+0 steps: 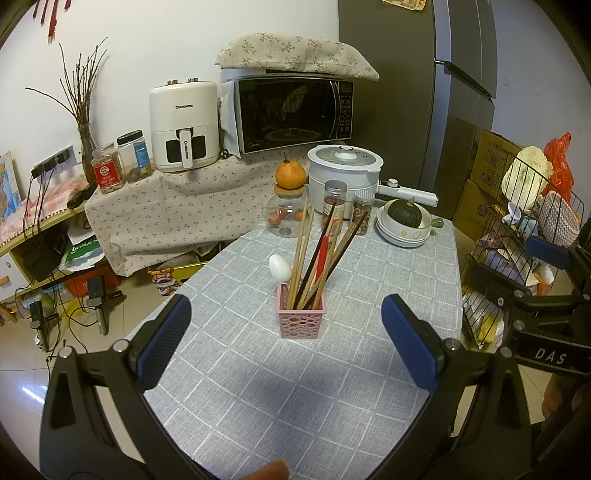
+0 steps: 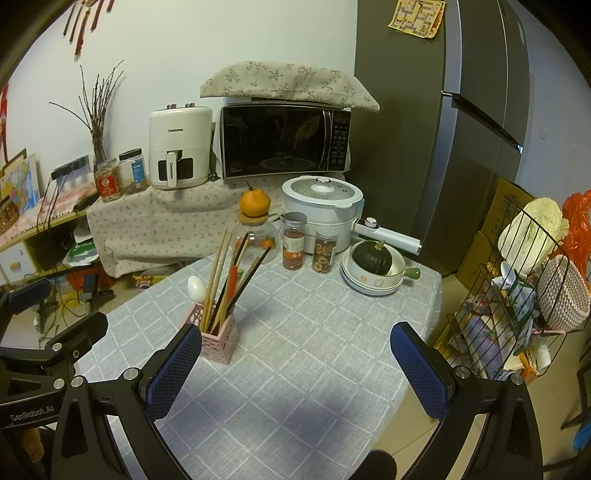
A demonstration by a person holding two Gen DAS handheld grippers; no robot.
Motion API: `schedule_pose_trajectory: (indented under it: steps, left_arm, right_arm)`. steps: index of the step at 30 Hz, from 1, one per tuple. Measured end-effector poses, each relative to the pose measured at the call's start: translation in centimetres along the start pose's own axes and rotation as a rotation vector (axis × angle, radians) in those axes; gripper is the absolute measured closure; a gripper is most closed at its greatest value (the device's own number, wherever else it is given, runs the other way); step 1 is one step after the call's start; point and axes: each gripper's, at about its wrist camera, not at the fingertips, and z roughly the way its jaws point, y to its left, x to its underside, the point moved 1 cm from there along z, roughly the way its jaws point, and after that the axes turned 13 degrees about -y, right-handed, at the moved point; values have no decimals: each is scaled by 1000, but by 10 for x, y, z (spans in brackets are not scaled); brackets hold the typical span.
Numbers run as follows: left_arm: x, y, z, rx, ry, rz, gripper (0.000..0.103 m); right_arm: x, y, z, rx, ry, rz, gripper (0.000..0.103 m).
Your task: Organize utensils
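Both claws spread, empty — fridge note (image 2: 416, 16) only in rt view, holder (image 1: 301, 314) centred in lt.

One pink holder (image 1: 301, 317), one white spoon (image 1: 279, 268), two spice jars (image 1: 335, 206), two tongs (image 1: 284, 334).

Woven cloth tablecloth (image 1: 332, 387), perforated plastic holder (image 1: 301, 318)

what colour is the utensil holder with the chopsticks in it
Pink, with a pattern of round cutouts, the utensil holder shows best in the left wrist view.
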Motion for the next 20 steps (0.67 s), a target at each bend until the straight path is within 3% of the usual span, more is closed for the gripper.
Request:
schedule_pose_trajectory:
  steps: [20]
  left_arm:
    - [3, 3, 4, 8, 19, -3, 1]
  right_arm:
    - [1, 1, -1, -3, 5, 1, 0]
